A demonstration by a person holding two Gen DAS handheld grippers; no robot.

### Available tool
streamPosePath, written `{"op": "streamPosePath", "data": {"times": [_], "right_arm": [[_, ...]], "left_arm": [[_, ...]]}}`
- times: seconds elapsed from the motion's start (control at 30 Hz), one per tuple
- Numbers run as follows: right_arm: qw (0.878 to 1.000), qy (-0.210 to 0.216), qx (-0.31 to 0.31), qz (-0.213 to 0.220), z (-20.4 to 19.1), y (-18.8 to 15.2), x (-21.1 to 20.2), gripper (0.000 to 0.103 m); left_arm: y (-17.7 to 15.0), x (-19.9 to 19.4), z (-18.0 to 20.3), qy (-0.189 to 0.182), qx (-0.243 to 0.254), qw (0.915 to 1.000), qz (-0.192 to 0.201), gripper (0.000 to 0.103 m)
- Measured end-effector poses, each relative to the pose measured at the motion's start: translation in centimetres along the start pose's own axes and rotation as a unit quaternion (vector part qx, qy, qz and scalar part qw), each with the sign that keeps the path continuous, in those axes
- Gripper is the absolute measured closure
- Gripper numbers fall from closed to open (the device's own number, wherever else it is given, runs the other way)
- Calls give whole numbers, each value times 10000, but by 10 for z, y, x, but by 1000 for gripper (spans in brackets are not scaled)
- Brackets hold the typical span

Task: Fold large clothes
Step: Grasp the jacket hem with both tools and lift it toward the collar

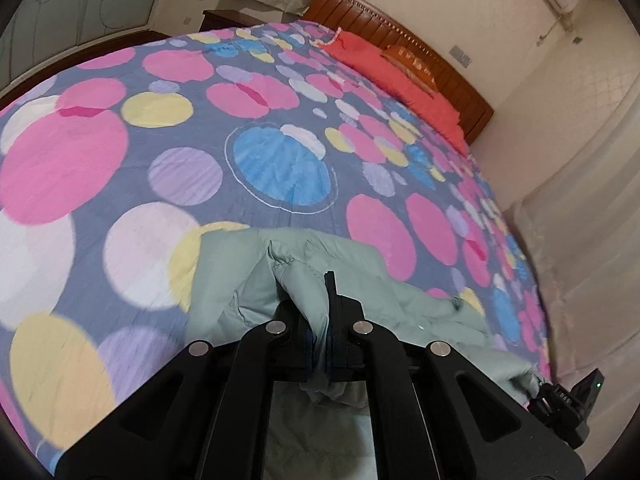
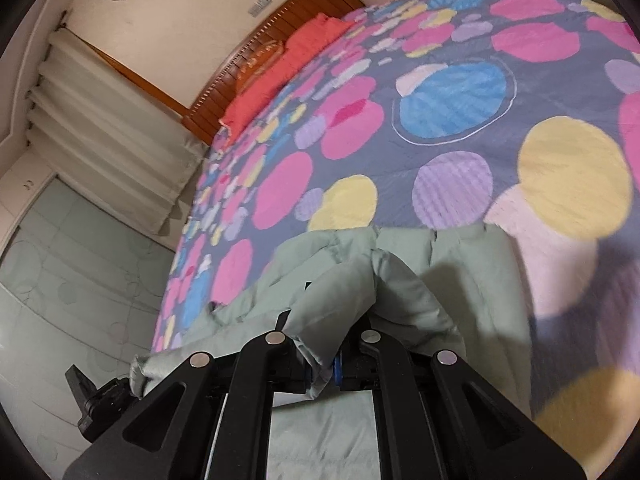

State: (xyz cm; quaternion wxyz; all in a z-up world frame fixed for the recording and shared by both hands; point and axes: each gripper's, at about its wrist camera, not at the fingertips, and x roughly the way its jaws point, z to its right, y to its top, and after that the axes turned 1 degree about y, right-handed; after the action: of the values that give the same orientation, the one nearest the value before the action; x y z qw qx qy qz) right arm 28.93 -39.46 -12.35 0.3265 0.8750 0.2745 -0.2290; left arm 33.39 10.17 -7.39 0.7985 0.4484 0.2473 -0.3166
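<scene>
A bed [image 1: 520, 216] with a carved wooden headboard [image 1: 404, 40] is covered by a grey bedspread [image 1: 224, 92] printed with pink, yellow, lilac and blue circles. A red pillow [image 1: 384, 68] lies along the headboard end. At the near edge, a pale green padded garment [image 1: 408, 312] rests crumpled on the spread.

No legible text, label or number anywhere, only blurred digits on the other claw's body [image 1: 560, 398].
</scene>
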Motion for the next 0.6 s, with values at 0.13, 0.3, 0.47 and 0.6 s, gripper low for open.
{"op": "streamPosePath", "data": {"times": [0.13,0.3,0.47,0.6], "right_arm": [[9998,-166,-40,-122,5,8,27,96],[9993,-278,-150,-179,6,12,41,93],[9996,-196,-186,61,1,11,22,54],[9990,-203,-347,190,-8,4,3,53]], "left_arm": [[5,33,-1,209,134,9996,-133,100],[6,53,-3,291,246,9990,-243,99],[6,42,-1,181,316,9992,-163,85],[4,19,-4,90,169,9998,37,48]]}}
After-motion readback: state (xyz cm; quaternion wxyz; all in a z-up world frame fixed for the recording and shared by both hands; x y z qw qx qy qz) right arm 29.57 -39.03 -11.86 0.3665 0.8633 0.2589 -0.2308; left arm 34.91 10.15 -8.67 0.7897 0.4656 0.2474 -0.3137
